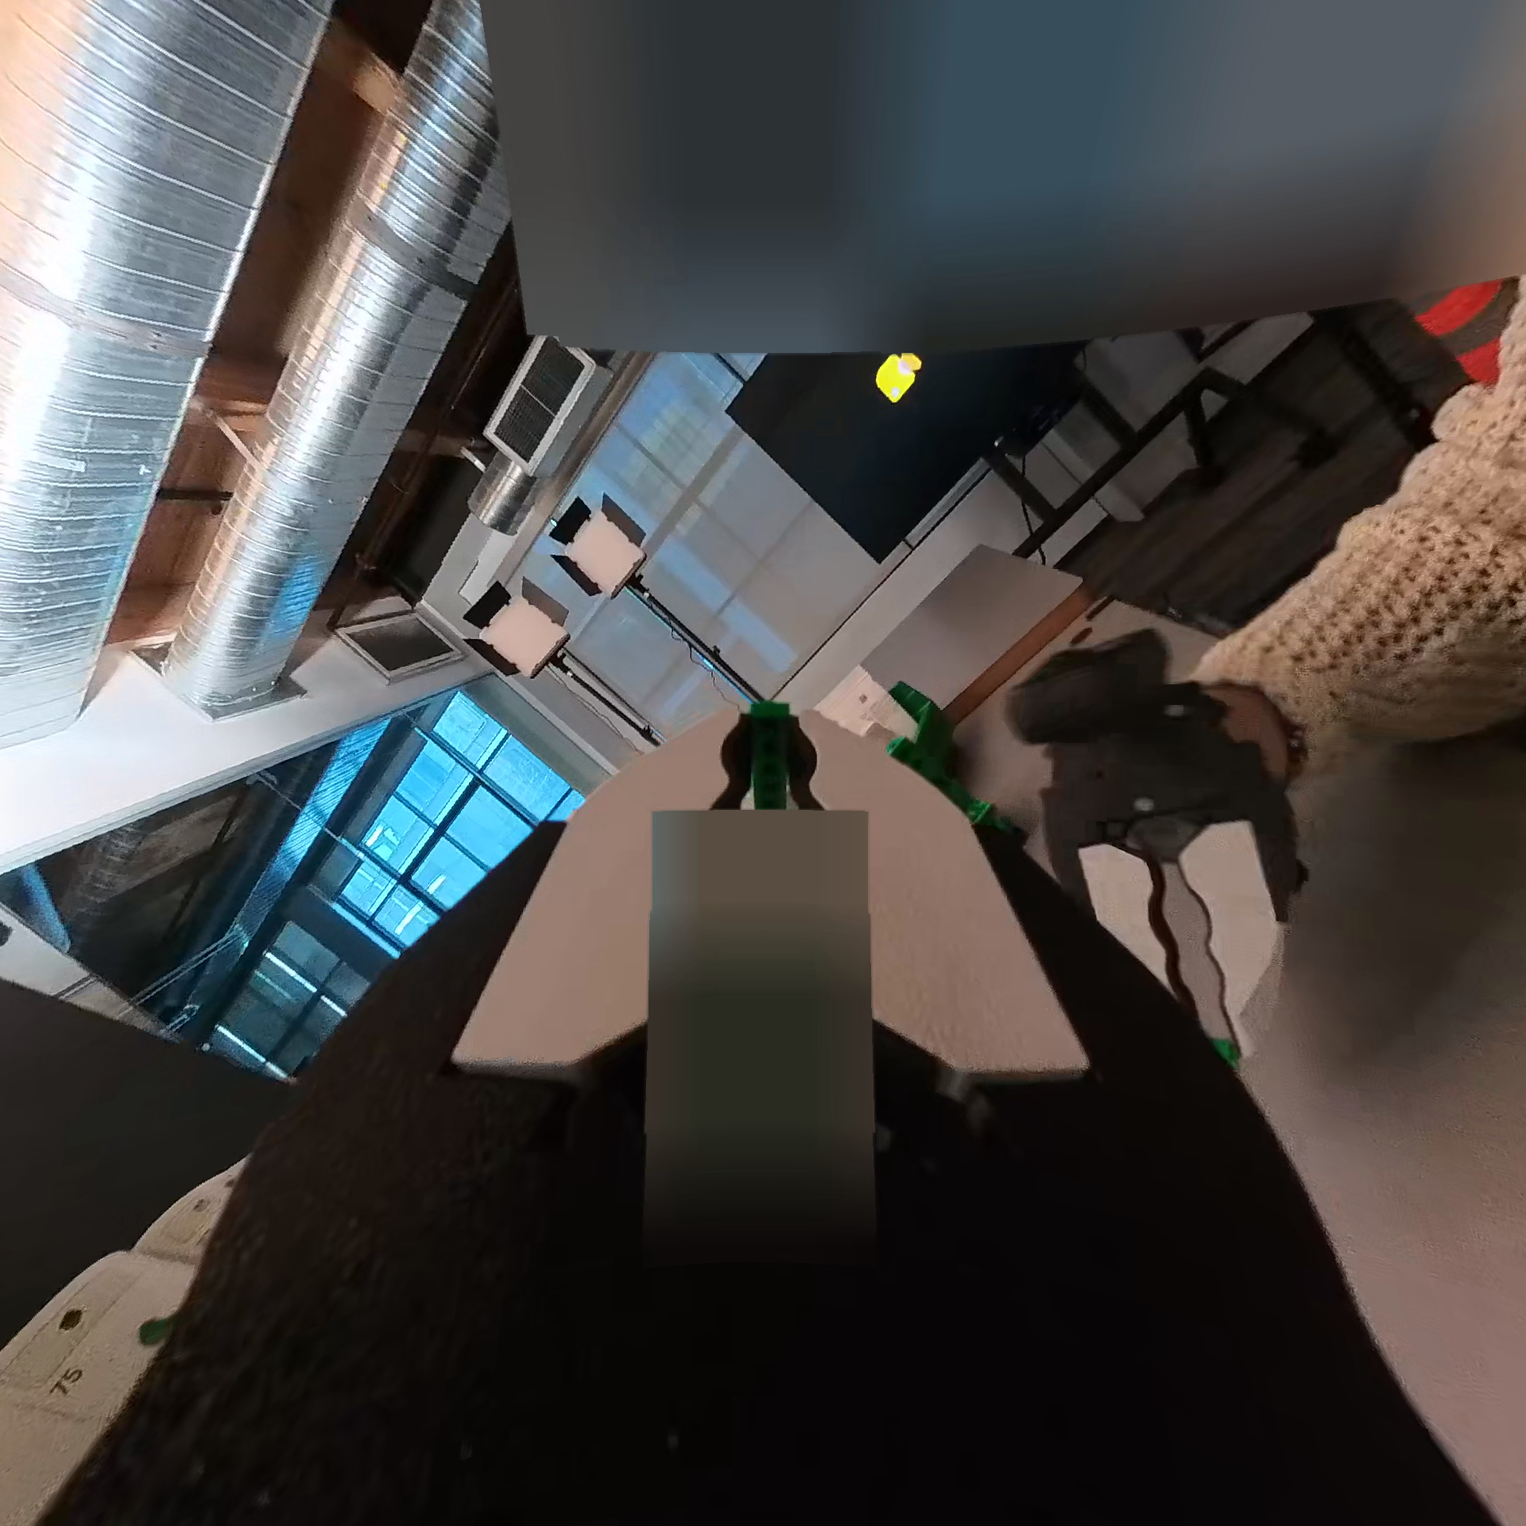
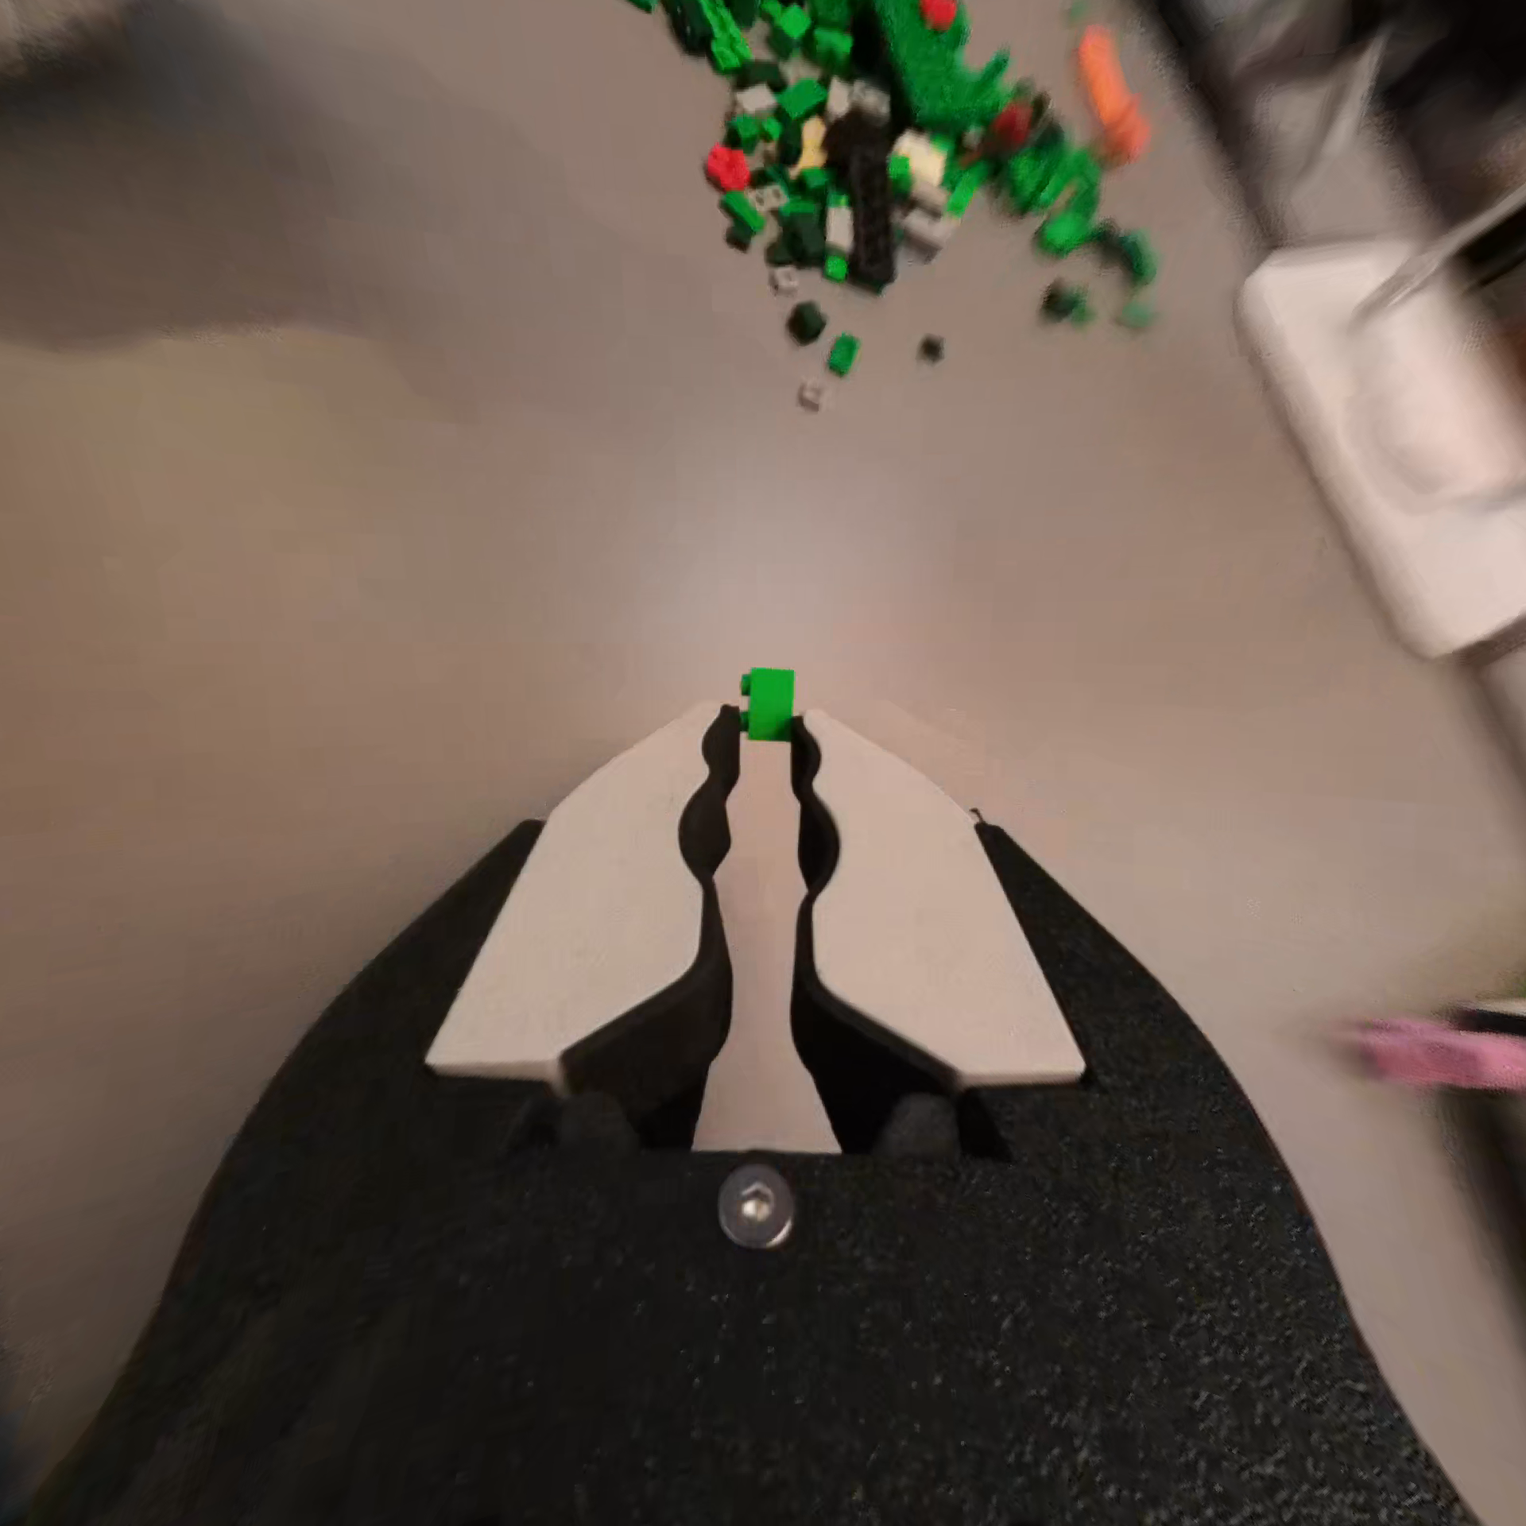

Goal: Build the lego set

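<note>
In the left wrist view my left gripper (image 1: pixel 768 731) points up toward the ceiling and is shut on a narrow green lego piece (image 1: pixel 768 764) held edge-on. A green lego assembly (image 1: pixel 937 747) shows just past its right finger; I cannot tell if the two are joined. My right gripper (image 2: pixel 764 720) is shut on a small green brick (image 2: pixel 771 702) and holds it above the table. It also shows in the left wrist view (image 1: pixel 1156 793), to the right, with the brick at its tip (image 1: pixel 1226 1050). A pile of loose lego bricks (image 2: pixel 867 149), mostly green, lies ahead on the table.
A white blurred object (image 2: pixel 1387 438) lies at the right edge of the beige table (image 2: pixel 413 537), with a pink thing (image 2: pixel 1428 1053) below it and an orange piece (image 2: pixel 1111 91) by the pile. A knit cream sleeve (image 1: pixel 1404 578) holds the right gripper. Metal ducts (image 1: pixel 165 330) run overhead.
</note>
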`<state>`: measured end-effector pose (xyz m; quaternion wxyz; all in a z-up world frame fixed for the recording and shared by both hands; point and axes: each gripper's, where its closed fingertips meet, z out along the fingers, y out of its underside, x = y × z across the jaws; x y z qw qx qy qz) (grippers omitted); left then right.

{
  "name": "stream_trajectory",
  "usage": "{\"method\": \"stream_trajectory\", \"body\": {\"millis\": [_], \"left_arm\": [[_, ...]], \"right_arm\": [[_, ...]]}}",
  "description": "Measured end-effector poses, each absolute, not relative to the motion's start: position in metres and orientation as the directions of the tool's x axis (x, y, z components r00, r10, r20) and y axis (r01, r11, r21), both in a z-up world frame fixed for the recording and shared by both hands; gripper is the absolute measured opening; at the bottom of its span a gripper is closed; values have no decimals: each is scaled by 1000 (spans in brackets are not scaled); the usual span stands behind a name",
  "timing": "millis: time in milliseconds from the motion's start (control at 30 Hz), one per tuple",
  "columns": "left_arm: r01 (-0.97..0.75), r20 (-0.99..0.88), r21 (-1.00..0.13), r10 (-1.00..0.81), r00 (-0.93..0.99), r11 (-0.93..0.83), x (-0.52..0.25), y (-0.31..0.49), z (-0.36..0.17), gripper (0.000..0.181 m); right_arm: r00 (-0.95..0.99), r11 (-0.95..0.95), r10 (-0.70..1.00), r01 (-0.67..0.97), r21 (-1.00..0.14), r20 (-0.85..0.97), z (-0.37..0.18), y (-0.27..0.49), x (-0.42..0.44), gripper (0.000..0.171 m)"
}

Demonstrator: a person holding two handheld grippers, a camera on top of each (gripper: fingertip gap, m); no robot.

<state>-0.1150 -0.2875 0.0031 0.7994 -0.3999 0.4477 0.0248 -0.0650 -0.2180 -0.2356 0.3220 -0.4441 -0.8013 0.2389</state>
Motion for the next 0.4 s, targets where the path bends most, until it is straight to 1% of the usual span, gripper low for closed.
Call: {"method": "stream_trajectory", "body": {"millis": [33, 100, 167, 267, 333, 400], "left_arm": [[-410, -740, -616, -318, 593, 672, -114, -286, 2, 7], [-422, -746, -618, -325, 581, 664, -111, -284, -1, 7], [-437, -752, -619, -334, 568, 653, -108, -281, -5, 7], [-460, -762, -620, -348, 547, 636, -103, -277, -11, 6], [-459, -761, -626, -366, 535, 630, -100, -276, -13, 6], [-458, -760, -631, -382, 525, 626, -97, -275, -16, 7]], "right_arm": [[-388, 368, 911, 618, -695, 137, -239, -219, -62, 12], [-362, 160, 915, 731, -663, -178, -245, -223, -53, 11], [-313, 65, 883, 818, -572, -349, -252, -220, -45, 11], [-269, 73, 849, 912, -404, -455, -265, -215, -28, 11], [-277, 122, 803, 943, -310, -528, -267, -220, -16, 11], [-293, 211, 758, 956, -205, -582, -268, -222, -1, 11]]}}
